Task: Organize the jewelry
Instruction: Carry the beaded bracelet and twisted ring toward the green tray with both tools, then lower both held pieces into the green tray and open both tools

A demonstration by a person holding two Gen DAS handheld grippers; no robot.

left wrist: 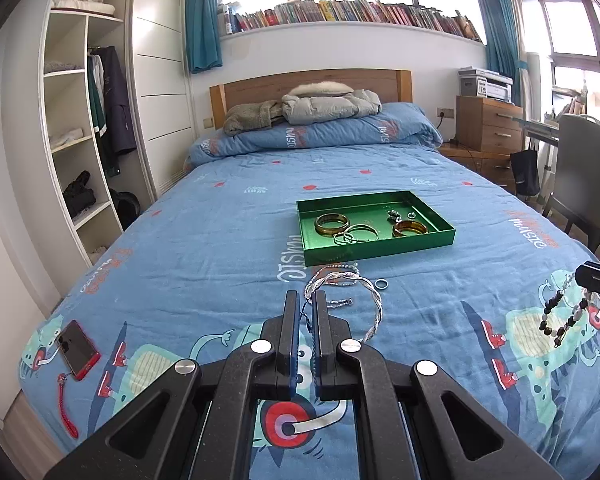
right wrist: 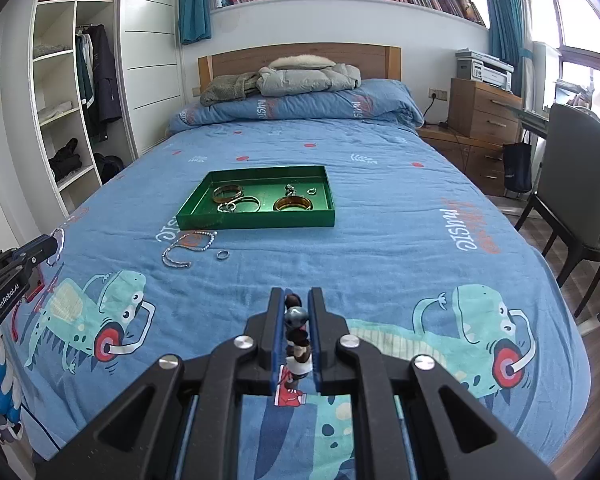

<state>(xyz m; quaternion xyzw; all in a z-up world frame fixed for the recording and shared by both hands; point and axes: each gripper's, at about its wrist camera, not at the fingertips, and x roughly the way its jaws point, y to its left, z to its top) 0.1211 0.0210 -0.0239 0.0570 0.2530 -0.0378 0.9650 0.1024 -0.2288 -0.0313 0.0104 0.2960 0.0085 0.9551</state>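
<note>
Jaws: left gripper point(left wrist: 308, 300) clenched on twisted silver bangle point(left wrist: 364, 300) (stiff, light, slippery); right gripper point(right wrist: 296, 300) grasping limp bead bracelet point(right wrist: 296, 320).

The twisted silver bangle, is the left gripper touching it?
Touching: in the left wrist view the left gripper pinches the twisted silver bangle.

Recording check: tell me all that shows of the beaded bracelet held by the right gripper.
The beaded bracelet is a loop of mixed beads, dark, grey and pale, glossy like stone or glass. The right gripper pinches one stretch of it between its blue pads; the rest hangs free as a drooping loop above the blue bedspread, touching nothing else.
</note>
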